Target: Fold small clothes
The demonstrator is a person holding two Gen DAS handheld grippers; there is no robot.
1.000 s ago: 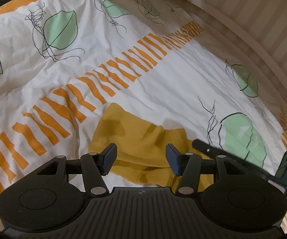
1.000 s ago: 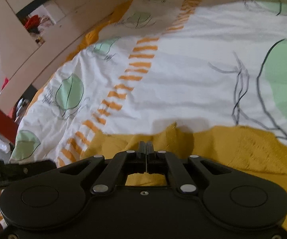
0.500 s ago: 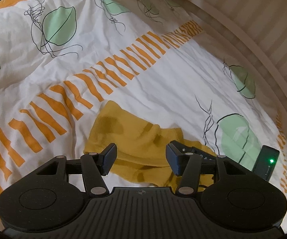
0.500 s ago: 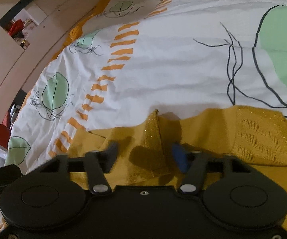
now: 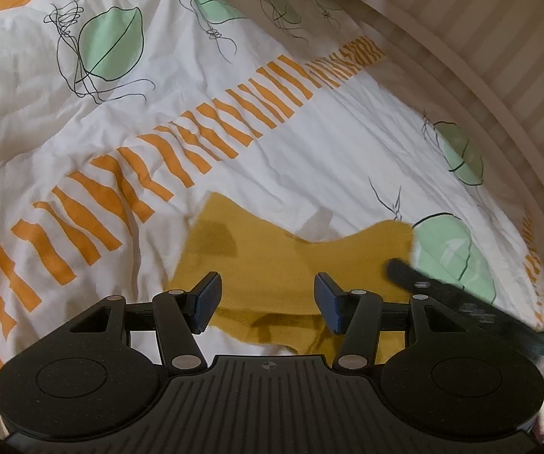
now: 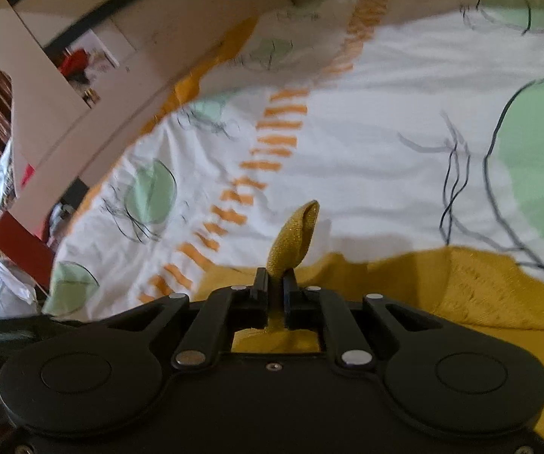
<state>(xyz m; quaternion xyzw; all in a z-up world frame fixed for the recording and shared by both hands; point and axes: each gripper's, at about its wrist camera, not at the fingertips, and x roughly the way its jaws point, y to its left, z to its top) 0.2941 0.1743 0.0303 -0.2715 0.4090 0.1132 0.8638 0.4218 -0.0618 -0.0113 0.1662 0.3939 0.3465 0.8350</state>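
My right tongs (image 6: 275, 283) pinch a fold of the mustard garment (image 5: 272, 265); my left tongs (image 5: 268, 300) hover wide apart and empty just over its near edge on the duvet (image 5: 309, 159). I should lift slowly, keeping the pinched edge taut.

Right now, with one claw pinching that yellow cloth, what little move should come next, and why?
Probably lift the right gripper a little and carry its pinched fold across the yellow cloth. Its fingers are shut on a tuft of cloth that pokes up between them, while the rest lies flat on the bedspread. The left gripper is open above the cloth's near edge, holding nothing.
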